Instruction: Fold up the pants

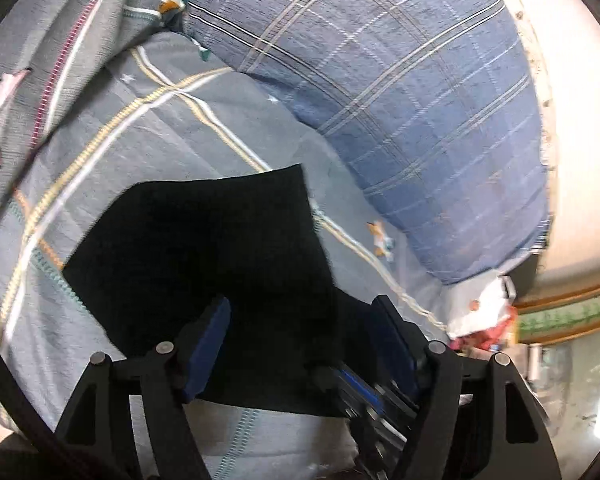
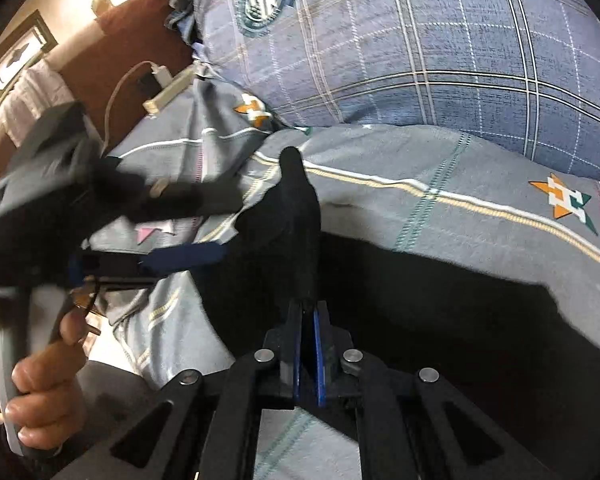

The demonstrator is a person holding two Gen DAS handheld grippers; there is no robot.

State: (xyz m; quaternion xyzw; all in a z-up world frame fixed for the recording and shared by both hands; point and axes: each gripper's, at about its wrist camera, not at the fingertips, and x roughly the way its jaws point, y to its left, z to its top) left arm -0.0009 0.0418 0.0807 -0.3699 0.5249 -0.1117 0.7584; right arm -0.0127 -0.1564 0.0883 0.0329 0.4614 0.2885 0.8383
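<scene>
Pants point(image 2: 284, 240): black, spread on grey patterned bedsheet point(image 2: 440, 160), just below blue plaid pillow point(image 2: 420, 40); one ridge of cloth is pulled up off the bed toward the right wrist cam.
Left hand point(image 2: 40, 380): seen at far left of right wrist view, wrapped round handle of its tool.
Left gripper point(image 1: 300, 320): jaws stand apart w/ black cloth lying between the blue pads point(image 1: 208, 344); pads not seen pressing, so nothing is held on this side.
Right gripper point(image 2: 308, 336): jaws closed tight on a pinch of the pants; cloth rises from the fingertips as a peak.
Step, judged: edge is being lifted for a fold.
Doing it well: left jaws to be closed on the matching edge first; both sides then carried over level, cloth kept taut, edges lined up.
Risk: thin pinch may slip.
</scene>
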